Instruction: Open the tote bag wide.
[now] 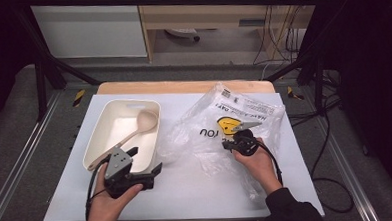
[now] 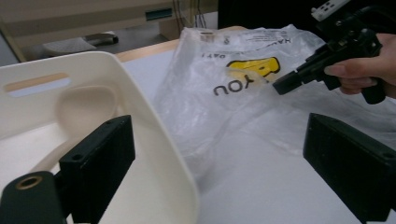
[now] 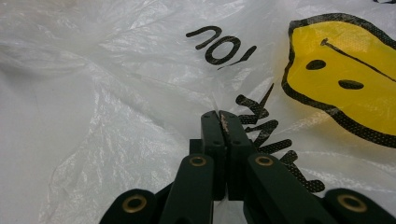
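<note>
Left tongs [image 1: 145,168] sit nearest the person, jaws spread wide and empty, at the near right corner of the tub [image 1: 98,126]; in the left gripper view one jaw hangs over the tub's inside, the other over bare surface [image 1: 197,190]. Right tongs [image 1: 227,143] lie right of the tub, jaws pressed together on a fold of the bag [image 1: 212,117]; the right gripper view shows a sliver of film sticking out between the tips, just by the black lettering and the yellow face print. Bag is clear plastic, crumpled, spread right of the tub and running toward the far edge of the surface, its left edge touching or almost touching the tub wall. From the left tongs the bag lies right and slightly beyond, so the right hand is the nearer one and already has it. Tub is white, long axis near-to-far, slightly skewed. Inside: one pale spoon [image 1: 143,122], bowl at the far end, handle sloping toward the near left corner. Bag contents: cannot tell, looks empty.
</note>
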The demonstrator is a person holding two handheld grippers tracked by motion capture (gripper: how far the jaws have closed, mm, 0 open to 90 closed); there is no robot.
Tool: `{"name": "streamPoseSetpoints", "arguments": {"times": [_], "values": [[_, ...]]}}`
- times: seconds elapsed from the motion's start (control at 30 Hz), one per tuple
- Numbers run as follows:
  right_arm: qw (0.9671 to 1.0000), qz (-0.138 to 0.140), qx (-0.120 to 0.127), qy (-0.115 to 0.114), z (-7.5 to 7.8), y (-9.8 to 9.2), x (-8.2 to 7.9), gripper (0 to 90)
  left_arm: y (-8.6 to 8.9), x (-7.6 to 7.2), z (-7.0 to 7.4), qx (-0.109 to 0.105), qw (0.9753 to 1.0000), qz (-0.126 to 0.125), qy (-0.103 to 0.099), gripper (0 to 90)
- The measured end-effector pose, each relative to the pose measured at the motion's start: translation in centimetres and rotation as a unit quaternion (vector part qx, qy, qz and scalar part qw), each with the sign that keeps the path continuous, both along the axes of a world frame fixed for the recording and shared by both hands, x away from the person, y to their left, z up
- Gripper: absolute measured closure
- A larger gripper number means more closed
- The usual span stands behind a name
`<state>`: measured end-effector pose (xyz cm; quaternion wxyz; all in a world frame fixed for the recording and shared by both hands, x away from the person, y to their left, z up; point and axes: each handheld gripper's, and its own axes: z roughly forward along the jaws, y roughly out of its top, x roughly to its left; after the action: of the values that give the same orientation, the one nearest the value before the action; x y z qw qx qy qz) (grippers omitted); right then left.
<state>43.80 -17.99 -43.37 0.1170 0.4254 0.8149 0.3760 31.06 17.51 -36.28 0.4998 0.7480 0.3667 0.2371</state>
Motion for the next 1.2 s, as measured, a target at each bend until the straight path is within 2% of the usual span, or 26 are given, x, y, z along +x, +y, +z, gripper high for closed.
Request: {"name": "streamPoseSetpoints", "arguments": {"times": [0.1, 0.2, 0.3, 0.37, 0.4, 0.5, 0.57, 0.63, 0.73, 0.8, 0.83, 0.87, 0.9, 1.0, 1.03, 1.1, 1.2], "values": [[1.0, -0.002, 0.002, 0.001, 0.1, -0.1, -0.2, 90.0, -1.9, 0.2, -0.4, -0.003, 0.9999, -0.013, 0.002, 12.0], [1.0, -0.004, 0.004, 0.004, 0.1, 0.0, -0.5, 90.0, -4.2, 0.7, -1.4, 0.009, 0.9996, -0.025, 0.008, 15.7], [1.0, -0.005, 0.005, 0.004, 0.2, 0.1, -0.8, 90.0, -5.4, 1.1, -2.3, 0.004, 0.9999, -0.006, 0.008, 21.8], [0.9999, -0.006, 0.009, 0.003, 0.3, 0.2, -1.0, 90.0, -6.2, 1.7, -2.9, -0.007, 0.9996, -0.012, 0.022, 23.3], [0.9999, -0.006, 0.011, 0.004, 0.5, 0.2, -1.1, 90.0, -6.7, 2.0, -3.3, -0.004, 0.9994, -0.019, 0.029, 24.4], [0.9999, -0.004, 0.015, 0.0, 0.7, 0.4, -1.3, 90.0, -8.1, 2.5, -4.3, 0.011, 0.999, -0.032, 0.029, 31.6], [0.9999, -0.003, 0.015, 0.002, 0.7, 0.6, -1.4, 90.0, -9.0, 2.9, -4.9, 0.012, 0.9985, -0.042, 0.034, 42.2], [0.9999, 0.0, 0.012, -0.002, 0.7, 0.6, -1.4, 90.0, -9.9, 3.3, -5.5, 0.017, 0.9971, -0.06, 0.043, 57.2], [0.9999, -0.003, 0.013, -0.003, 0.7, 0.6, -1.4, 90.0, -11.3, 4.2, -6.4, 0.017, 0.9956, -0.078, 0.05, 69.6], [0.9998, -0.003, 0.016, -0.007, 0.8, 0.5, -1.4, 90.0, -12.3, 4.9, -7.0, 0.036, 0.9933, -0.091, 0.061, 75.6], [0.9998, -0.004, 0.016, -0.005, 0.8, 0.4, -1.4, 90.0, -12.8, 5.3, -7.3, 0.044, 0.9917, -0.095, 0.075, 79.3], [0.9998, -0.006, 0.019, -0.003, 0.8, 0.4, -1.4, 90.0, -13.1, 5.7, -7.6, 0.045, 0.9901, -0.105, 0.082, 87.3], [0.9998, -0.006, 0.019, -0.002, 0.8, 0.4, -1.5, 90.0, -13.3, 5.9, -7.7, 0.05, 0.9895, -0.108, 0.082, 90.0], [0.9998, -0.004, 0.019, -0.003, 0.7, 0.3, -1.5, 90.0, -14.3, 6.7, -8.2, 0.063, 0.9881, -0.109, 0.089, 90.0], [0.9998, -0.004, 0.021, -0.001, 0.7, 0.3, -1.5, 90.0, -14.7, 7.0, -8.5, 0.077, 0.9874, -0.106, 0.088, 90.0], [0.9997, -0.006, 0.022, 0.0, 0.7, 0.2, -1.4, 90.0, -14.9, 7.5, -8.9, 0.08, 0.986, -0.106, 0.101, 90.0], [0.9997, -0.005, 0.023, -0.005, 0.7, 0.1, -1.3, 90.0, -15.2, 8.0, -9.5, 0.095, 0.9832, -0.107, 0.114, 90.0]]}}
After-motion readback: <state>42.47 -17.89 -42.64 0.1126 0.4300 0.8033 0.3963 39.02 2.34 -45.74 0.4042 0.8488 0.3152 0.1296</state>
